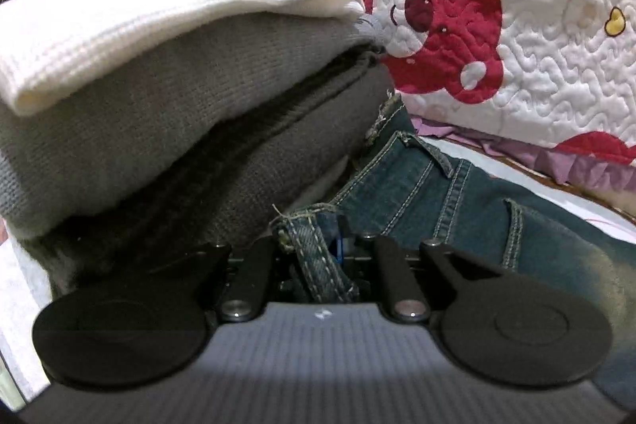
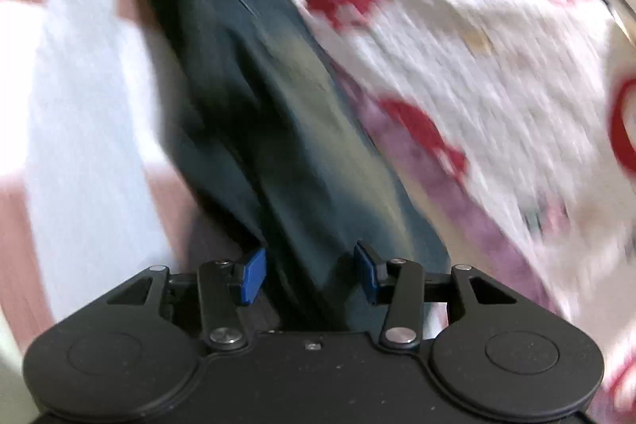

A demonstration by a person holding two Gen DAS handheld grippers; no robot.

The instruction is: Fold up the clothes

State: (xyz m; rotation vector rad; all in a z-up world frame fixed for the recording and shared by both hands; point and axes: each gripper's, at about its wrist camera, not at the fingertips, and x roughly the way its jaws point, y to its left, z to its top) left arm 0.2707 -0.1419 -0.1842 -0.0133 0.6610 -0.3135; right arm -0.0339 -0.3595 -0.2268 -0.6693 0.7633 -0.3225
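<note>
- From the left wrist we look low and close along the hand-held gripper at jeans and a quilt.
- From the right wrist, blurred, we face down the same jeans, quilt beside.

left gripper clamped, right gripper parted

Sweater stack left of jeans; quilt behind.
</note>
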